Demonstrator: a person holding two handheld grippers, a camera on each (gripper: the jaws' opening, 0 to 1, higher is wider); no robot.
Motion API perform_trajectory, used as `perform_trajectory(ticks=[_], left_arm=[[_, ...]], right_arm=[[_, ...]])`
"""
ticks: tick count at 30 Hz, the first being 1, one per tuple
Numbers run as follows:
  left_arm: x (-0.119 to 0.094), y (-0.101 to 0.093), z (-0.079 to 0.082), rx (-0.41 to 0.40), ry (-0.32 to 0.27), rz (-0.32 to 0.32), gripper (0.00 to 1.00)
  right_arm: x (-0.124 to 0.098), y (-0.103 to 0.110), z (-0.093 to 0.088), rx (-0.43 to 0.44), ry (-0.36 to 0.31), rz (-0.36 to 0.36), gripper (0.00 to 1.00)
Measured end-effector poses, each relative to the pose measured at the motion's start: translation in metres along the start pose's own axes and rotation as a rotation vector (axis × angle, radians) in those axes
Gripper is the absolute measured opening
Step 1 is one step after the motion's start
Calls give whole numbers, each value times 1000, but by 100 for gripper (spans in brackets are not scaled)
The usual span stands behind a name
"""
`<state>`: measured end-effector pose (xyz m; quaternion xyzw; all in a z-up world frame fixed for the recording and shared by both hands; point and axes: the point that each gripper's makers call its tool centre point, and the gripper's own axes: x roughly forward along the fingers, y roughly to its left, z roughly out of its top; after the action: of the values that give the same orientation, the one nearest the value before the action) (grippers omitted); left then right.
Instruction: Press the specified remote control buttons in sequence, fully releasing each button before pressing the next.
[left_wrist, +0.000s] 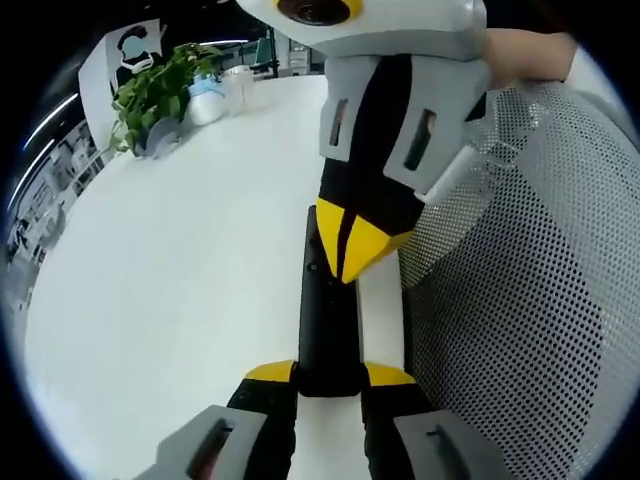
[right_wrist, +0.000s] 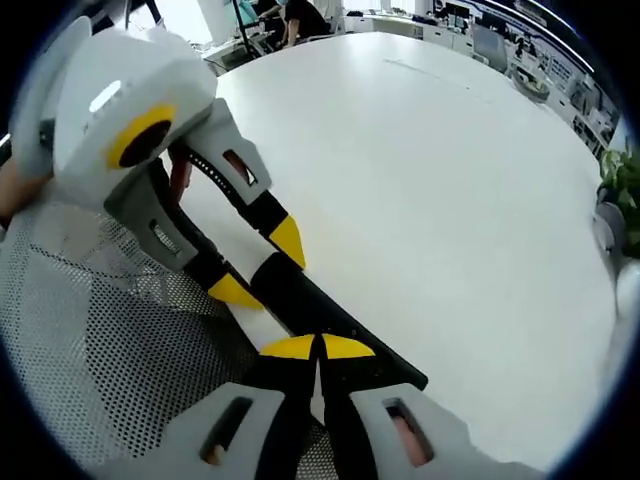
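Observation:
A black remote control (left_wrist: 328, 320) lies lengthwise above the white table (left_wrist: 190, 260). My left gripper (left_wrist: 330, 373) is shut on its near end, one yellow tip on each side. My right gripper (left_wrist: 350, 252) comes down from the top of the left gripper view, shut, its yellow tips together on the remote's upper face. In the right gripper view my right gripper (right_wrist: 320, 347) is shut, its tips resting on the remote control (right_wrist: 385, 362). There the left gripper (right_wrist: 262, 266) clamps the remote's far end from the upper left. The button under the tips is hidden.
A grey mesh chair back (left_wrist: 530, 300) stands close on the right, also seen as mesh chair back (right_wrist: 110, 340). A potted plant (left_wrist: 155, 95) and white cups (left_wrist: 205, 100) sit at the table's far edge. A hand (left_wrist: 525, 55) holds the right gripper.

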<state>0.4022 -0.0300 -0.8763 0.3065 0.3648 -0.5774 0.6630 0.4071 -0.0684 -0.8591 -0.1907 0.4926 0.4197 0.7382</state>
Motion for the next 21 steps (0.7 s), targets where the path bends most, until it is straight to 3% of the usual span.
perform_trajectory(ticks=[21], left_arm=[[3,-6,5,39,-12,-19,24]], right_arm=[[4,-1,-6,-51,32,-17,0]])
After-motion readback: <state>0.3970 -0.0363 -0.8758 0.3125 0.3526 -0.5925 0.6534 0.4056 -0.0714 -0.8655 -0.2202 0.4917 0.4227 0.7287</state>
